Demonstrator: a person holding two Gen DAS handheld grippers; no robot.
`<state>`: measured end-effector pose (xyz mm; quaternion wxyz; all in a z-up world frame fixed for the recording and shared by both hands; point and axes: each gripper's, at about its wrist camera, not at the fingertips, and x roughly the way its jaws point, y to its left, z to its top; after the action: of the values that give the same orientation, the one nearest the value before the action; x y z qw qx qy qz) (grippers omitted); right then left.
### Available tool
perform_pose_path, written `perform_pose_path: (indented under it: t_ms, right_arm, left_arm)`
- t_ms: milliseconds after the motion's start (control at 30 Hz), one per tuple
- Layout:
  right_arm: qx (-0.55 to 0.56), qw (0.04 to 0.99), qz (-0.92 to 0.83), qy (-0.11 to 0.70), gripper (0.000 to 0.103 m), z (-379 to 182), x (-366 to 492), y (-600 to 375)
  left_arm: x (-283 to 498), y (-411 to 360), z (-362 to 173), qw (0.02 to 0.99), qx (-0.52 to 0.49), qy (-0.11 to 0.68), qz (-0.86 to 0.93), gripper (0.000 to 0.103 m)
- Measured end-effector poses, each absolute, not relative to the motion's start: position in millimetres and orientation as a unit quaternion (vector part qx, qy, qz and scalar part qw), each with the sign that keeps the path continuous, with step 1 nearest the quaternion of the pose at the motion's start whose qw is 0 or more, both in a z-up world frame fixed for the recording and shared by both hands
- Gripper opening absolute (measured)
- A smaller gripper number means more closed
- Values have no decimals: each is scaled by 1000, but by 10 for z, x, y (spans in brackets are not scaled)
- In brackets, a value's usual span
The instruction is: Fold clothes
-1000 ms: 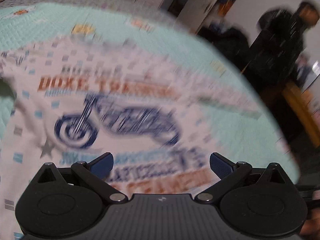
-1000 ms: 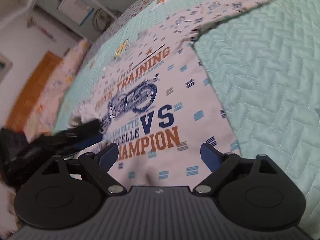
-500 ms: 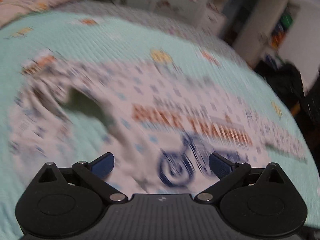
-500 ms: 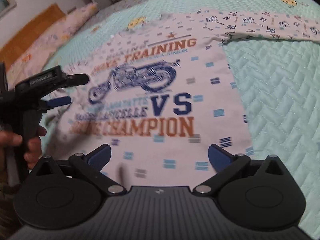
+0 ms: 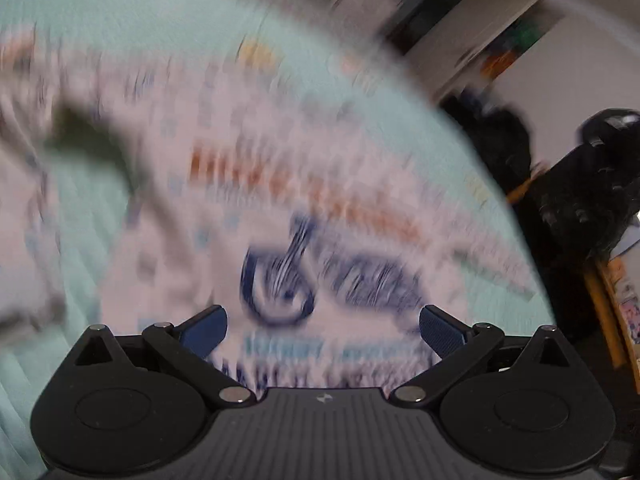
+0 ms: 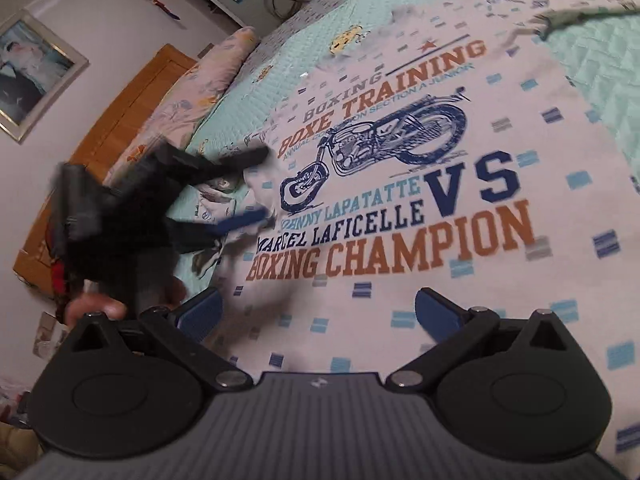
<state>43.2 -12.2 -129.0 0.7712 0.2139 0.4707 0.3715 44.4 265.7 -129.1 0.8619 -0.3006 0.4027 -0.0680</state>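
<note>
A white long-sleeved shirt [image 6: 400, 280] with a blue motorcycle and "BOXING CHAMPION" print lies spread flat on a mint quilted bedspread [image 6: 612, 80]. My right gripper [image 6: 318, 312] is open just above the shirt's lower part, nothing between its fingers. In the right wrist view my left gripper [image 6: 250, 188], blurred and held by a hand [image 6: 96, 304], is open at the shirt's left edge, one finger on each side of the bunched sleeve cloth. The left wrist view is smeared: the shirt [image 5: 280, 160] fills it beyond my open left gripper [image 5: 322, 326].
A floral pillow [image 6: 192, 92], a wooden headboard [image 6: 120, 108] and a framed picture [image 6: 32, 76] are at the left. The bed's far edge curves past dark blurred shapes [image 5: 592, 184] and shelves [image 5: 500, 40]. Bare bedspread [image 5: 120, 20] surrounds the shirt.
The left gripper has swung in to the shirt's left edge by the sleeve, and its view shifted sideways across the print. The right gripper has come closer over the shirt. Both stay open.
</note>
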Motion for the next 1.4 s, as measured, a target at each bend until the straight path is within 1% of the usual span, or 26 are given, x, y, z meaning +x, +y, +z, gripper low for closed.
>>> perform_pose_path:
  t_ms: [200, 433, 567, 667, 833, 967, 1033, 1100, 1167, 1233, 1300, 1400]
  right_arm:
    - [208, 773, 356, 483, 102, -1230, 408, -205]
    - [190, 778, 363, 477, 102, -1267, 361, -207]
    - [168, 783, 364, 475, 103, -1245, 339, -152]
    - [179, 783, 359, 474, 103, -1258, 348, -166]
    - [185, 788, 352, 470, 103, -1229, 365, -133]
    - [181, 794, 347, 465, 103, -1175, 381, -73]
    - [183, 797, 345, 461, 103, -1159, 392, -45]
    - [199, 795, 344, 458, 103, -1175, 415, -31]
    - [218, 792, 343, 455, 103, -1198, 437, -21]
    - [232, 789, 345, 453, 103, -1208, 456, 2]
    - [234, 787, 352, 449, 103, -1208, 468, 51]
    - [227, 785, 366, 446, 103, -1211, 480, 134]
  left_arm:
    - [424, 2678, -1246, 872, -247, 421, -40, 101]
    - [370, 2708, -1247, 878, -221, 422, -48, 101]
    - [290, 2625, -1116, 900, -190, 392, -31, 101]
    - [204, 2615, -982, 921, -170, 351, -20, 102]
    - [-2, 3013, -813, 935, -232, 259, 76, 102]
    - [-256, 3625, -776, 910, -308, 180, 211, 102]
    - [-360, 3968, -843, 882, -355, 172, 257, 102]
    - [-416, 4288, -983, 852, -407, 183, 275, 102]
    - [-462, 4535, -1133, 827, -462, 188, 259, 102]
    - [-495, 4677, -1230, 814, -495, 182, 241, 102]
    - [-506, 4761, -1259, 815, -504, 174, 227, 102]
    - [-421, 4776, -1265, 832, -483, 174, 210, 102]
